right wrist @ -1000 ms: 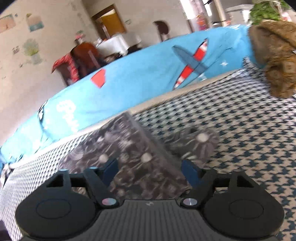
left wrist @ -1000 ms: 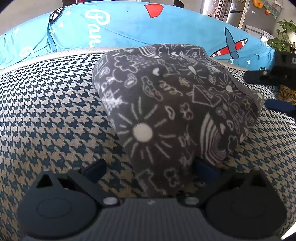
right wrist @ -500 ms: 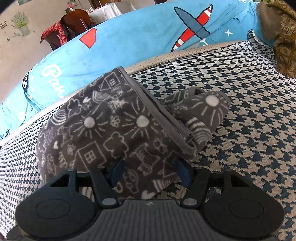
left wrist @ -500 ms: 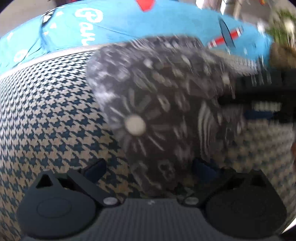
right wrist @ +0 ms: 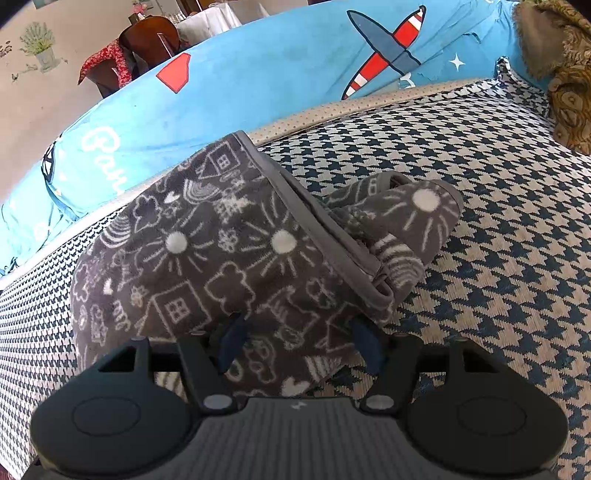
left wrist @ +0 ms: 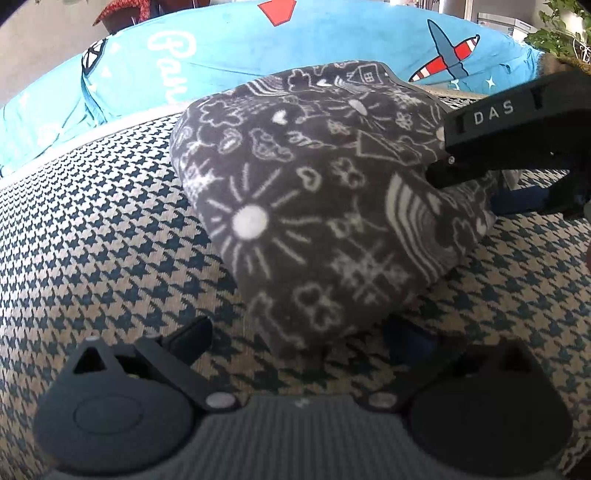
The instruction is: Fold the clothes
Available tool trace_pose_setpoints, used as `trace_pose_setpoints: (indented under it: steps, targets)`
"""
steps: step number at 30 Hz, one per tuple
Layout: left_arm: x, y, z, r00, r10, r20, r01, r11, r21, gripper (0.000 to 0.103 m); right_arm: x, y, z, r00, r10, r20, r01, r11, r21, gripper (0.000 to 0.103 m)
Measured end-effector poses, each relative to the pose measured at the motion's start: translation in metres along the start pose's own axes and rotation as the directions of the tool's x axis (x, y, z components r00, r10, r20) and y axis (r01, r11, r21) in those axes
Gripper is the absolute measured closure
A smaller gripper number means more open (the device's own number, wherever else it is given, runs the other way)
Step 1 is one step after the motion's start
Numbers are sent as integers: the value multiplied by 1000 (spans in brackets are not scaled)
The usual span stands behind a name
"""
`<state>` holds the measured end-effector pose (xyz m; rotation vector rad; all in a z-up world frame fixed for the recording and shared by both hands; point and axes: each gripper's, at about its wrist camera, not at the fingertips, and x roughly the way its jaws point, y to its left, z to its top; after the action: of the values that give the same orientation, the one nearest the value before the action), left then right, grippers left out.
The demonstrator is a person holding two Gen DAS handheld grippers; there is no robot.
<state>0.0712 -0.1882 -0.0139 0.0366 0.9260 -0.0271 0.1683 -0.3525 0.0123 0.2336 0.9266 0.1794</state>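
Note:
A dark grey fleece garment [left wrist: 314, 206] printed with white doodles lies folded in a thick bundle on the houndstooth cover [left wrist: 92, 229]. Its near corner sits between the wide-apart fingers of my left gripper [left wrist: 299, 339], which is open and does not press it. In the left wrist view my right gripper [left wrist: 469, 188] reaches in from the right, its upper finger denting the fleece. In the right wrist view the garment [right wrist: 221, 258] fills the gap of the right gripper [right wrist: 299, 332], whose pads press its near folded edge. A grey hem band runs diagonally across the top.
A bright blue cover with a red-and-white aeroplane [right wrist: 388, 48] runs along the far side. A brown patterned cloth [right wrist: 561, 66] is heaped at the far right. A chair draped in red [right wrist: 144, 40] stands beyond, and a leafy plant [left wrist: 561, 33] at the top right.
The right gripper dropped and tipped down onto the garment's edge, entering the left wrist view from the right, and its fingers narrowed a little. The left gripper stayed almost in place.

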Motion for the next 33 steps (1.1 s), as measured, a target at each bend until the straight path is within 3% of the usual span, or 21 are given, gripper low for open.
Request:
trace_pose_setpoints:
  steps: [8, 14, 23, 33]
  targets:
    - [-34, 1, 9, 998, -16, 66, 14, 1000, 26, 0, -1, -3, 1, 1000, 19, -1, -19, 1000, 8, 36]
    - [-47, 15, 25, 995, -3, 99, 6, 999, -35, 0, -2, -3, 2, 1000, 26, 0, -26, 999, 22, 33]
    - [-11, 31, 55, 997, 54, 58, -46, 991, -125, 0, -1, 0, 2, 1000, 12, 1, -12, 1000, 23, 31]
    - [-6, 29, 42, 996, 64, 60, -57, 992, -113, 0, 0, 4, 1, 1000, -19, 2, 19, 1000, 24, 30]
